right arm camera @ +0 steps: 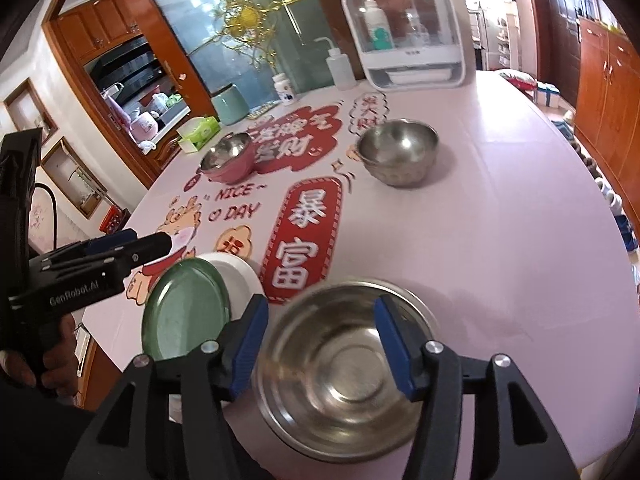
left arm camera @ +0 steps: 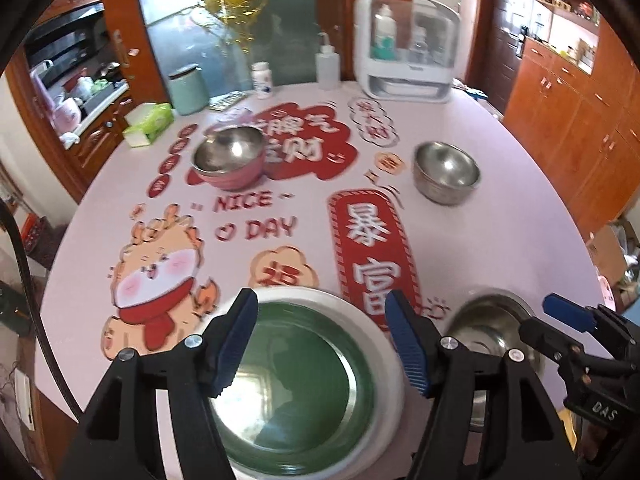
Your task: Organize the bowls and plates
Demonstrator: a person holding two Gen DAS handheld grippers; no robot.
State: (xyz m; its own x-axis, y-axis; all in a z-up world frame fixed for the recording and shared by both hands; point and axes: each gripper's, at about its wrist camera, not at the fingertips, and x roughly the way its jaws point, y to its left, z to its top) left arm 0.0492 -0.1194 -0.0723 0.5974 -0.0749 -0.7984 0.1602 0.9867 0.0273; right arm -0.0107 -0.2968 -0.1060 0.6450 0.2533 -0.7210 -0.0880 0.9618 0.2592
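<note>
Along the worktop's (left arm camera: 500,216) far edge we see a white storage case (left arm camera: 406,46), a squeeze bottle (left arm camera: 328,65), a pill bottle (left arm camera: 262,79), a green canister (left arm camera: 188,89) and a tissue pack (left arm camera: 150,123) toward the far left corner.

The near bowl (right arm camera: 344,368) is shiny, smooth bare metal, as is the far bowl (right arm camera: 398,150). The green plate (left arm camera: 304,376) looks glossy, mirroring light. The worktop (right arm camera: 500,220) wears smooth, printed covering. Cabinets (left arm camera: 568,120) are polished wood.
</note>
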